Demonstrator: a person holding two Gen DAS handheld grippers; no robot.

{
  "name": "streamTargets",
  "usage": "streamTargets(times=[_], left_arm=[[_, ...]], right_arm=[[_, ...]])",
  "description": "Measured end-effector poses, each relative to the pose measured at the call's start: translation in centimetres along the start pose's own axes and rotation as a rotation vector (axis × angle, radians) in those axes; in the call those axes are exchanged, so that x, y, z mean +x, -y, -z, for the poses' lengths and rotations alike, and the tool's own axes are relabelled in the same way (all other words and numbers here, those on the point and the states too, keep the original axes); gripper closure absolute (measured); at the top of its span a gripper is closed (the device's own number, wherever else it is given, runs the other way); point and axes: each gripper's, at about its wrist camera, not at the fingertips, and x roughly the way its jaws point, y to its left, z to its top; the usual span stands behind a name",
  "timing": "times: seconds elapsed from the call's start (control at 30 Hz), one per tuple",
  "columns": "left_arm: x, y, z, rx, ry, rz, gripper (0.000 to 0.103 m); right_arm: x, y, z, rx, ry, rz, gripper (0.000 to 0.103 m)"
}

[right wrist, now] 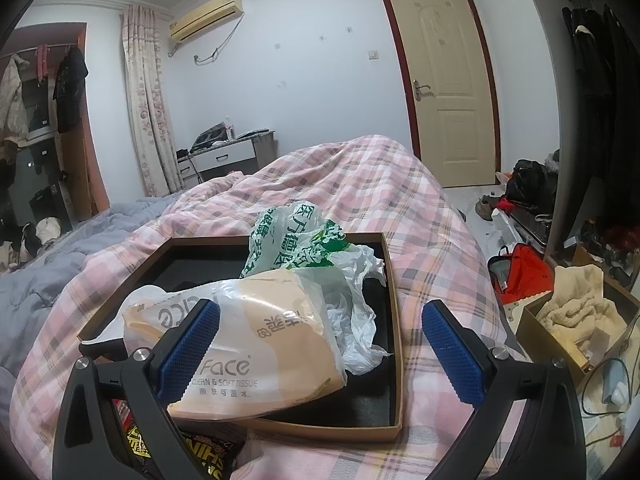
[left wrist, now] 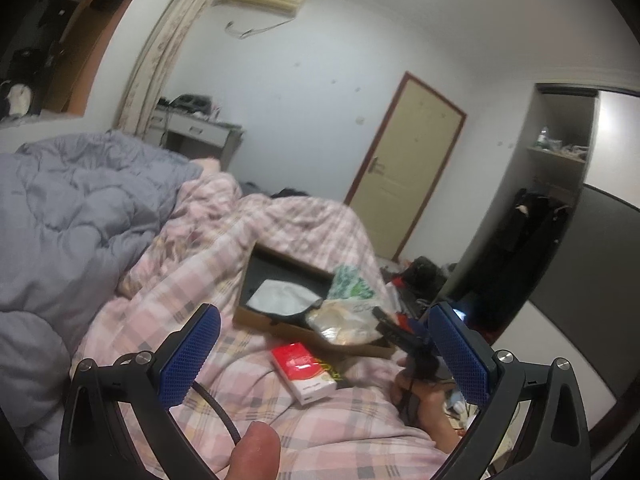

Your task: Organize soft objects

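Observation:
A shallow brown cardboard box point(right wrist: 394, 304) with a black lining lies on the pink plaid bed; it also shows in the left wrist view point(left wrist: 256, 322). In it lie a beige soft tissue pack point(right wrist: 272, 336) and a white-and-green plastic bag point(right wrist: 304, 240). A white soft item point(left wrist: 280, 298) lies in the box in the left wrist view. A red-and-white pack point(left wrist: 304, 372) lies on the bed in front of the box. My right gripper point(right wrist: 320, 344) is open just above the tissue pack. My left gripper point(left wrist: 324, 352) is open above the red pack.
A grey duvet point(left wrist: 68, 220) is heaped at the left of the bed. A dark snack packet point(right wrist: 192, 452) lies by the box's near corner. On the floor to the right stand a box with a cream blanket point(right wrist: 576, 312) and a red bag point(right wrist: 524, 276). A closed door point(right wrist: 448, 80) is behind.

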Motion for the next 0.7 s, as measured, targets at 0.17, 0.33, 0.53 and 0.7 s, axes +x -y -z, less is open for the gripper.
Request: streamTargets(times=[0.17,0.33,0.53,0.7], left_arm=[[0.18,0.49,0.01,0.002,-0.013,-0.006,0.000],[-0.02,0.52,0.07,0.008,0.004,0.004,0.000],[-0.33,0.84,0.10,0.011,0.025,0.003,0.000],[-0.34,1.31,0.21,0.035,0.036,0.000,0.000]], right_arm=[[0.02,0.02,-0.03,0.003,0.001,-0.001,0.002],[0.09,0.02,-0.10,0.006,0.002,-0.002,0.002],[0.09,0.02,-0.10,0.008,0.001,-0.002,0.002],[0.10,0.04,-0.10,0.006,0.002,-0.002,0.002]])
